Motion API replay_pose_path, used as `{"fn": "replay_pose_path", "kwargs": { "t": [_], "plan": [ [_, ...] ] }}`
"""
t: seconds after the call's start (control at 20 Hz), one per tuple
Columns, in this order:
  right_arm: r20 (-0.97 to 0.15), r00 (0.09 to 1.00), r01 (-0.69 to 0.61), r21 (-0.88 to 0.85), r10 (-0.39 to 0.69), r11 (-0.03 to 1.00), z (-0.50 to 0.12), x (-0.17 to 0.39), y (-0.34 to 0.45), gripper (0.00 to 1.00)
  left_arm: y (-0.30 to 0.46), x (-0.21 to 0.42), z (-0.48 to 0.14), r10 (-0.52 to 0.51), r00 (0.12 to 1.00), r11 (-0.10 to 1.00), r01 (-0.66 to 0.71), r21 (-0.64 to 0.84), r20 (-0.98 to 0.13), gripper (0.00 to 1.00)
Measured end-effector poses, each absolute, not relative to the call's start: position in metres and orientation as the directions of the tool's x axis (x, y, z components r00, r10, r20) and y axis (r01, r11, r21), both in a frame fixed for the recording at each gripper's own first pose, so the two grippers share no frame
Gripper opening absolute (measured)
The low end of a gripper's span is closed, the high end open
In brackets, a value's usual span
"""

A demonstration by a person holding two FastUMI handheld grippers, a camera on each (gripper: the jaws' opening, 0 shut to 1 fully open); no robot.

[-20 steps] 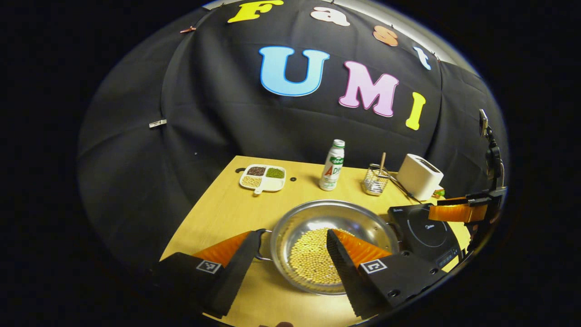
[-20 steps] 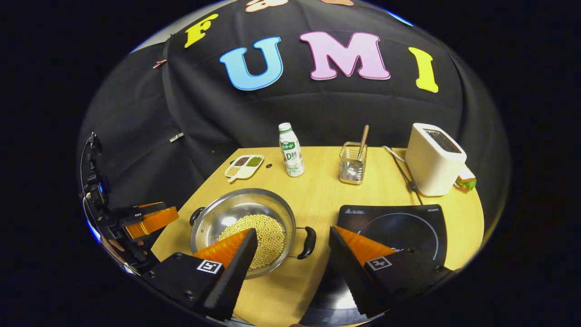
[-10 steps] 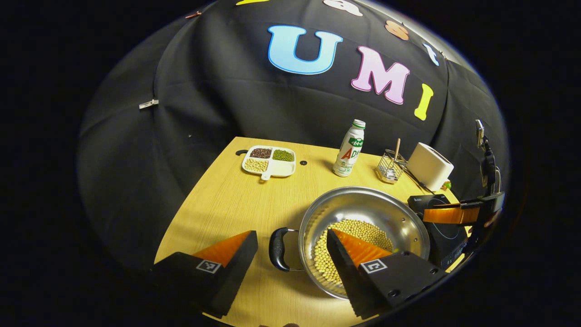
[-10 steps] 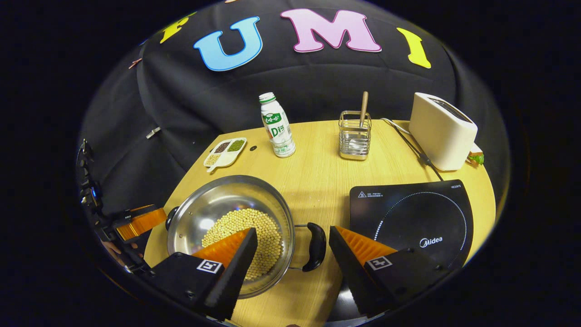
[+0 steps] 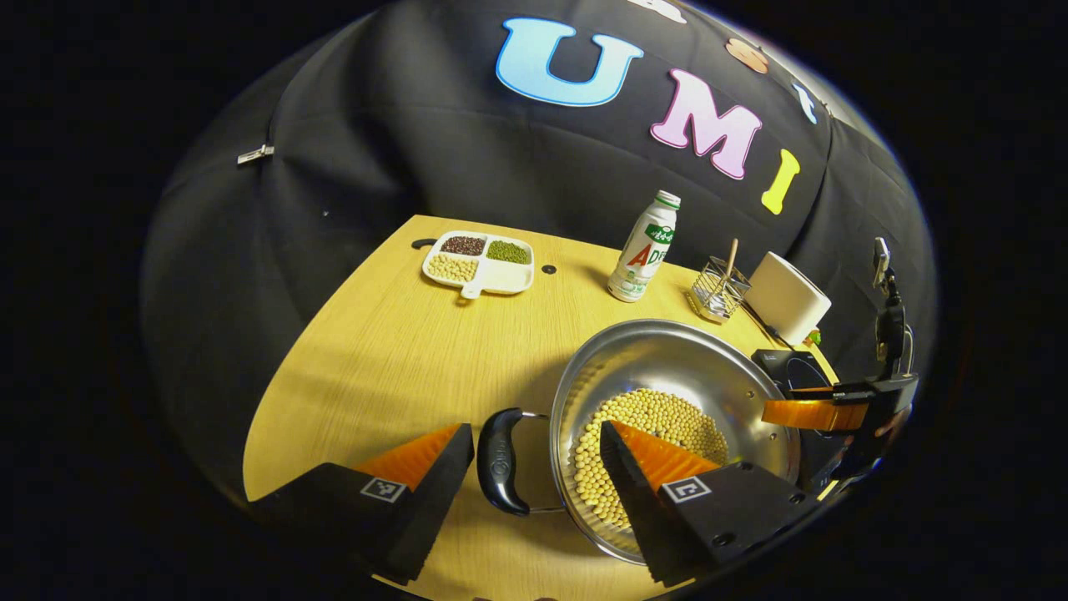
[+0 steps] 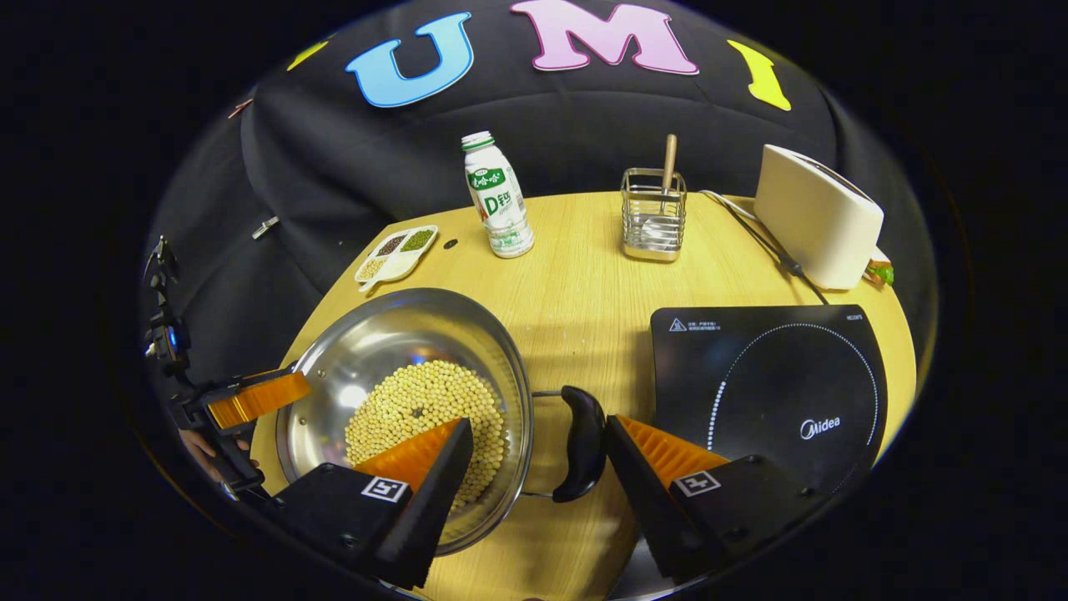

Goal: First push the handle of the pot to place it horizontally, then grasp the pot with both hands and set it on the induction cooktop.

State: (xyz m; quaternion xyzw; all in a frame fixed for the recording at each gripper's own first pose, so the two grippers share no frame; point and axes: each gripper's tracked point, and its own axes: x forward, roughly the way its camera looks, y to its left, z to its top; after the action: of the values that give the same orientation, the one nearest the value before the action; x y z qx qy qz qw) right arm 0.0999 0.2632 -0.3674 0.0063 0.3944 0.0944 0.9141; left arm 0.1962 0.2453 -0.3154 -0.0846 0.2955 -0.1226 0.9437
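Note:
A steel pot point(image 5: 667, 355) holding yellow beans point(image 5: 651, 417) sits on the wooden table point(image 5: 384, 351). Its black left handle point(image 5: 499, 459) lies between the spread fingers of my open left gripper point(image 5: 534, 430), untouched. In the right gripper view the pot point(image 6: 384, 334) is at the left, and its black right handle point(image 6: 581, 442) lies inside my open right gripper point(image 6: 538, 424), close to the right finger. The black induction cooktop point(image 6: 776, 376) lies just right of that handle. Each view also catches the other gripper at the pot's far side: the right gripper point(image 5: 822, 413) and the left gripper point(image 6: 254, 399).
Along the back of the table stand a divided dish of beans point(image 5: 480, 263), a white drink bottle point(image 6: 496, 196), a wire holder with a wooden stick point(image 6: 653, 213) and a white toaster point(image 6: 818, 217) with its cable point(image 6: 768, 250). The table's edge runs close under both grippers.
Both grippers have moved forward and down onto the pot. Each black handle now lies between its gripper's open fingers. The pot itself has not moved.

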Motion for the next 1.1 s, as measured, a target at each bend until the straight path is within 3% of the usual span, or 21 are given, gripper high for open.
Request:
{"fn": "replay_pose_path", "kwargs": {
  "t": [0.3, 0.5, 0.65, 0.7, 0.75, 0.85, 0.95, 1.0, 1.1],
  "plan": [
    [-0.722, 0.673, -0.169, 0.060, 0.160, 0.984, -0.381, 0.102, 0.266, 0.99, 0.243, 0.197, -0.331, -0.320, 0.771, 0.938, 0.179, -0.295, -0.551, 0.91],
    [-0.720, 0.680, -0.157, 0.047, 0.142, 0.987, -0.387, 0.107, 0.263, 0.95, 0.244, 0.199, -0.339, -0.323, 0.764, 0.936, 0.170, -0.308, -0.559, 0.80],
    [-0.715, 0.688, -0.158, 0.022, 0.126, 0.987, -0.391, 0.110, 0.260, 0.85, 0.241, 0.203, -0.343, -0.331, 0.756, 0.934, 0.175, -0.313, -0.564, 0.71],
    [-0.711, 0.693, -0.157, 0.009, 0.117, 0.987, -0.392, 0.111, 0.257, 0.76, 0.242, 0.204, -0.343, -0.327, 0.757, 0.935, 0.172, -0.310, -0.566, 0.69],
    [-0.710, 0.695, -0.158, 0.002, 0.113, 0.987, -0.393, 0.113, 0.256, 0.79, 0.242, 0.205, -0.344, -0.329, 0.755, 0.935, 0.175, -0.310, -0.567, 0.64],
    [-0.708, 0.697, -0.160, -0.003, 0.110, 0.987, -0.394, 0.114, 0.254, 0.69, 0.244, 0.206, -0.345, -0.323, 0.757, 0.937, 0.171, -0.305, -0.568, 0.63],
    [-0.708, 0.697, -0.170, -0.010, 0.113, 0.985, -0.394, 0.113, 0.255, 0.65, 0.244, 0.206, -0.346, -0.320, 0.756, 0.938, 0.166, -0.305, -0.571, 0.62],
    [-0.707, 0.699, -0.163, -0.008, 0.110, 0.987, -0.396, 0.114, 0.253, 0.74, 0.244, 0.206, -0.346, -0.317, 0.755, 0.939, 0.164, -0.303, -0.574, 0.61],
    [-0.709, 0.697, -0.152, 0.000, 0.107, 0.988, -0.395, 0.114, 0.253, 0.65, 0.244, 0.206, -0.347, -0.311, 0.753, 0.941, 0.159, -0.298, -0.579, 0.58]
  ]
}}
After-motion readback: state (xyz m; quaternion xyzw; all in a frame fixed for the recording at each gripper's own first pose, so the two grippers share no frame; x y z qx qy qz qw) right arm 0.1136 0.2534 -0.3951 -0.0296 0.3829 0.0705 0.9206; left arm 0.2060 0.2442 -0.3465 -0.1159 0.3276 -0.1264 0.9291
